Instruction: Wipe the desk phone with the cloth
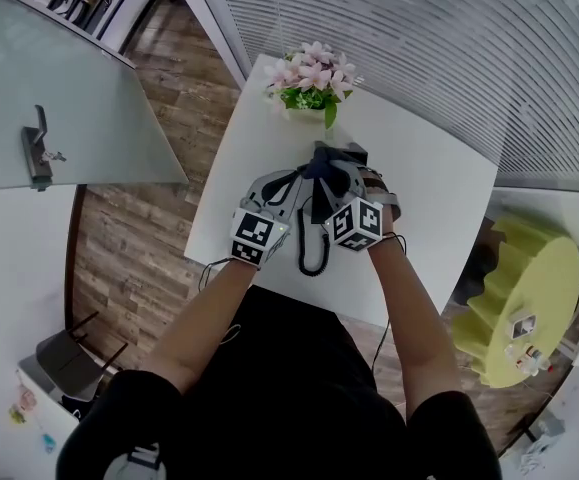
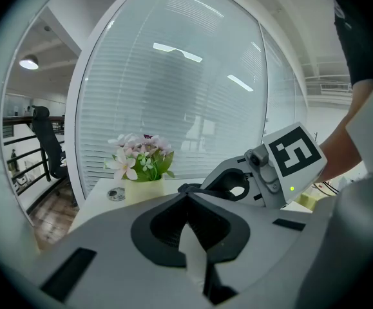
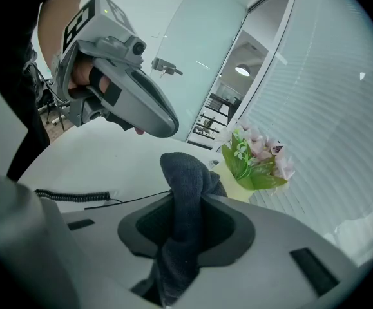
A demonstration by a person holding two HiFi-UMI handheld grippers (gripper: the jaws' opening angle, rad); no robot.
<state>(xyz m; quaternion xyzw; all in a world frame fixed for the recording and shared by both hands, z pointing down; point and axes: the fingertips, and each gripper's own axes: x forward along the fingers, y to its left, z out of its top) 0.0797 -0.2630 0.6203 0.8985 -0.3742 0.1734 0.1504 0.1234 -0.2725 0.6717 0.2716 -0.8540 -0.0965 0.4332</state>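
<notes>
Right claw (image 3: 189,205) was clamped on the dark cloth (image 3: 185,172). Left claw (image 2: 187,198) was closed, with an unidentified pale sliver between its jaws. Desk phone (image 1: 357,156) sat on the worktop (image 1: 439,188) just ahead of and beneath both claws, mostly hidden. Judged step: wipe starting. Next move: press the cloth down onto the phone.

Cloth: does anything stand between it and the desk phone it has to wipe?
Nothing visible does. The right gripper holds the cloth and appears to be right over the phone, which the grippers mostly hide in the head view. The left gripper hovers close alongside, not between. The flower pot stands farther back on the table.
</notes>
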